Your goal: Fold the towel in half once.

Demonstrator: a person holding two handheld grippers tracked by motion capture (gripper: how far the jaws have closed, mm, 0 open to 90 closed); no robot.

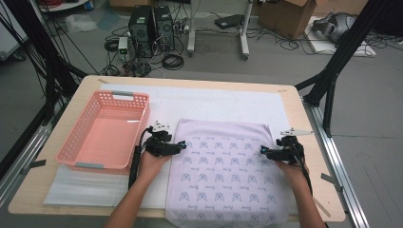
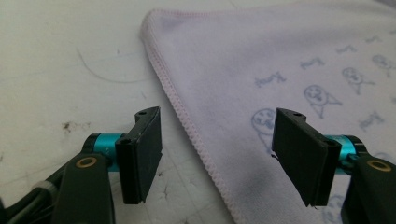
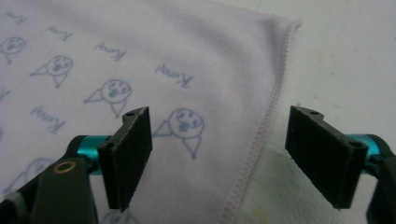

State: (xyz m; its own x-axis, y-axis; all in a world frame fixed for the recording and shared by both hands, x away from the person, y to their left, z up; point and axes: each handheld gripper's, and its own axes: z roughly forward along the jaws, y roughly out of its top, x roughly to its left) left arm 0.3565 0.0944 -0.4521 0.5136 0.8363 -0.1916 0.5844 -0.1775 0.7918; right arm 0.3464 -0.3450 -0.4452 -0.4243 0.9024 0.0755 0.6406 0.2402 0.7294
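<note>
Lying flat on the white mat (image 1: 214, 102), the towel (image 1: 225, 175) is the landmark: pale lilac, printed with small blue faces and script, its near edge hanging just over the table's (image 1: 304, 142) front edge. Left of the towel, on the same mat, sits a pink basket (image 1: 78, 142) (slotted walls, nothing visible inside).

At the towel's left edge, the left gripper (image 1: 181, 146) is held in the person's left hand (image 1: 151, 164), pointing inward across the hem. In the left gripper view its jaws stand wide apart, straddling the stitched hem: one pad over bare mat, the other over the printed cloth. Nothing is pinched between them.

At the towel's right edge, the right gripper (image 1: 262, 150) is held in the right hand (image 1: 291, 170), also pointing inward. In the right gripper view its jaws are likewise spread, one over the print, the other over the mat beyond the hem, gripping nothing.

Whether either set of pads touches the cloth cannot be told. Beyond the towel, past the table's far edge, are computer towers (image 1: 151, 28) and cables on the floor.
</note>
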